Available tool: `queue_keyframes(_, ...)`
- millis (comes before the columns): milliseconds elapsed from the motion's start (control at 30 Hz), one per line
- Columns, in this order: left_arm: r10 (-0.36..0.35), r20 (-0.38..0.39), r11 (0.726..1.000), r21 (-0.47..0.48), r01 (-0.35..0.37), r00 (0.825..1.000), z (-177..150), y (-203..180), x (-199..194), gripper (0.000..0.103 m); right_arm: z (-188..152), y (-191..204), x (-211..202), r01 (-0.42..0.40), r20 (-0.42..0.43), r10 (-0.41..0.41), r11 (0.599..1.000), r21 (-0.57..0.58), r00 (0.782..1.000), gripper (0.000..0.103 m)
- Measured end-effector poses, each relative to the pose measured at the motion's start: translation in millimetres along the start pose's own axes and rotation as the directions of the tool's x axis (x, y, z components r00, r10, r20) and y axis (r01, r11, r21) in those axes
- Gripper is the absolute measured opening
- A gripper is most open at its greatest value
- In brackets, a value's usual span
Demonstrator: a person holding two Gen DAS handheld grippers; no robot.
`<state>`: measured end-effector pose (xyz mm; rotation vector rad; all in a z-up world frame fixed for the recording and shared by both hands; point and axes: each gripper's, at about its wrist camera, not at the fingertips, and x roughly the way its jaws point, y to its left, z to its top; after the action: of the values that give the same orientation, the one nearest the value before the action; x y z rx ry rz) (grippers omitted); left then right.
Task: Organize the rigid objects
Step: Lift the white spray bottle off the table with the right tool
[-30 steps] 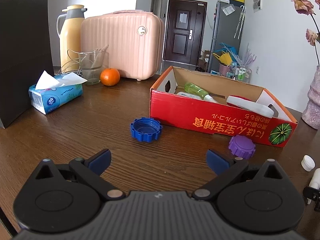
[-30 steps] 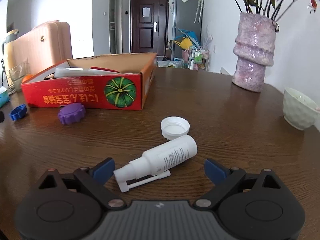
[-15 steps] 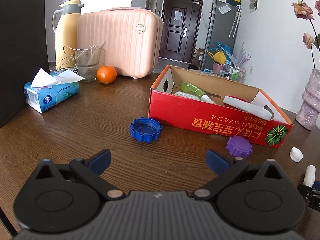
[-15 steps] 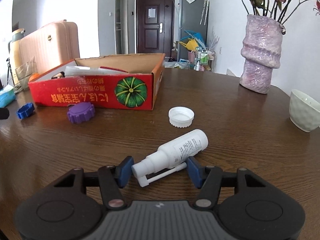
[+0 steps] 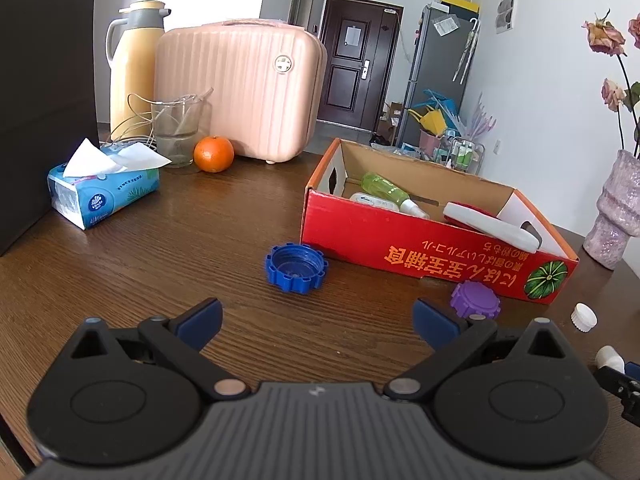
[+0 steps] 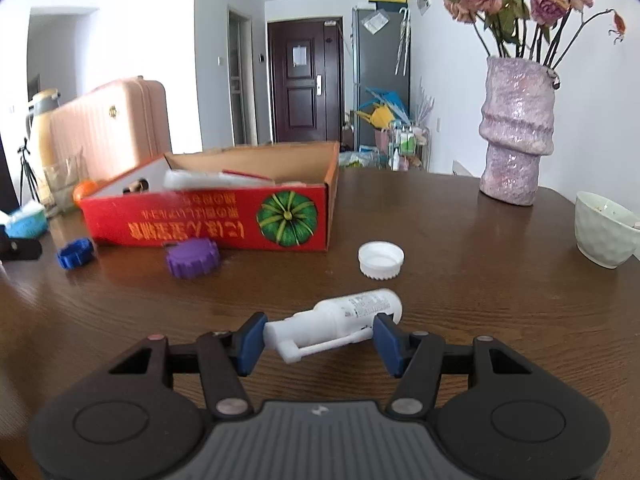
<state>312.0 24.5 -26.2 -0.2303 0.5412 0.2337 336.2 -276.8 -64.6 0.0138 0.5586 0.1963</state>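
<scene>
My right gripper (image 6: 319, 338) is shut on a white spray bottle (image 6: 348, 312), which lies crosswise between the blue pads just above the wooden table. A white cap (image 6: 381, 259) lies beyond it, and a purple cap (image 6: 193, 258) rests against the red cardboard box (image 6: 208, 224). In the left wrist view my left gripper (image 5: 316, 320) stands open with nothing between its fingers. A blue cap (image 5: 296, 267) lies just ahead of it, left of the box (image 5: 420, 248), which holds a green bottle and white items. The bottle's nozzle (image 5: 608, 357) shows at the far right.
A purple vase (image 6: 516, 132) and a pale bowl (image 6: 604, 234) stand on the right side of the table. A tissue box (image 5: 102, 194), glass (image 5: 176, 132), orange (image 5: 213, 154), pink case (image 5: 240, 88), thermos (image 5: 134, 64) and black bag (image 5: 40, 100) line the left and back.
The right gripper's jaws closed from wide open onto the white spray bottle, which has come a little off the table. The left gripper stayed open and barely moved.
</scene>
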Motion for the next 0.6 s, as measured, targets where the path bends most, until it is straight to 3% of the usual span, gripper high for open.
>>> queue_keyframes(200,-0.013,0.003,1.000,-0.010,0.013,1.000,2,7,-4,0.103,1,4,-11,-0.010,0.032,0.009,0.999,0.050,0.999,0.057)
queue_keyframes(233,-0.015,0.005,1.000,-0.011,0.015,1.000,2,8,-4,0.103,2,4,-13,-0.012,0.038,0.010,0.998,0.060,0.999,0.053)
queue_keyframes(267,-0.017,0.005,1.000,-0.013,0.017,1.000,3,9,-5,0.103,3,6,-15,-0.012,0.049,0.009,0.998,0.065,0.999,0.020)
queue_keyframes(300,-0.020,0.005,1.000,-0.014,0.020,1.000,3,10,-5,0.103,4,5,-16,-0.007,0.044,0.004,0.997,0.079,0.999,0.017)
queue_keyframes(333,-0.022,0.005,1.000,-0.015,0.022,1.000,3,10,-6,0.103,5,2,-16,-0.033,0.038,0.029,0.993,0.110,0.999,0.005)
queue_keyframes(500,-0.030,0.004,0.999,-0.018,0.030,1.000,4,15,-8,0.103,4,6,-11,-0.035,0.010,0.035,0.992,0.124,0.999,0.006)
queue_keyframes(600,-0.033,0.009,0.999,-0.020,0.033,0.999,5,18,-9,0.103,4,10,-9,-0.040,0.007,0.039,0.993,0.110,0.999,0.028)
